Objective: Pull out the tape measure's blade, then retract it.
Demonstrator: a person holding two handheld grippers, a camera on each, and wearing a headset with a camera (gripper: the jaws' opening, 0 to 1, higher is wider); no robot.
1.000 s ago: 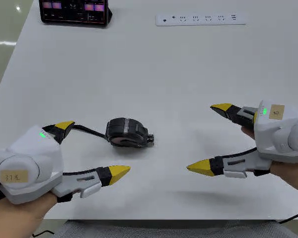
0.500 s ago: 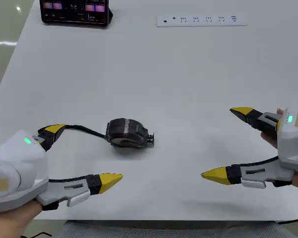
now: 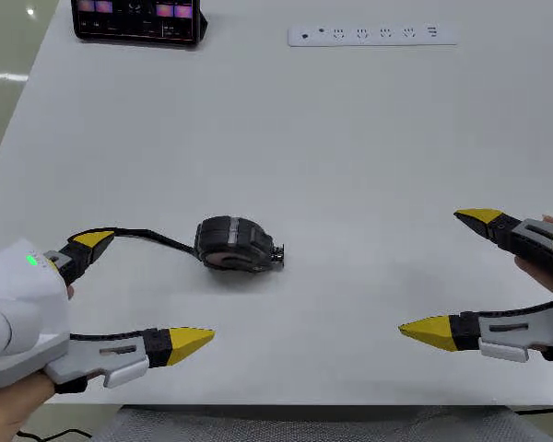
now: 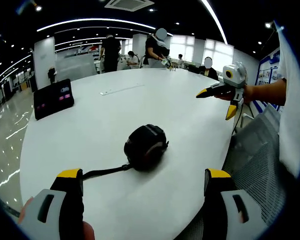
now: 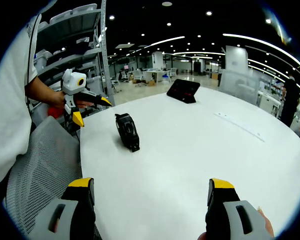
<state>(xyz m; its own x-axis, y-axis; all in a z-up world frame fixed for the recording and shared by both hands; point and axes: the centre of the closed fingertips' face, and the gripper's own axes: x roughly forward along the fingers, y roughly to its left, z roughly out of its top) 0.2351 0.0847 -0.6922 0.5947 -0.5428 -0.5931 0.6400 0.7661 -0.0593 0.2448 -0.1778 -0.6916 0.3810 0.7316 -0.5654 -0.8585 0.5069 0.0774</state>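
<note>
Both sets of jaws stand wide, empty. I see my left gripper (image 3: 147,289), then the tape measure (image 3: 232,245) lying on the white table (image 3: 350,138), my right gripper (image 3: 447,273) well apart; tablet (image 3: 136,18) and power strip (image 3: 373,35) at the far edge.

tape measure (image 3: 232,244) | black, round | blade retracted | on table

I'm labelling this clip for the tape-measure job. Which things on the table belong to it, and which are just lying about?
For the job: tape measure with its black strap; left gripper and right gripper, both open, holding nothing.
Lying about: power strip and tablet with a lit screen, at the far side of the table.
</note>
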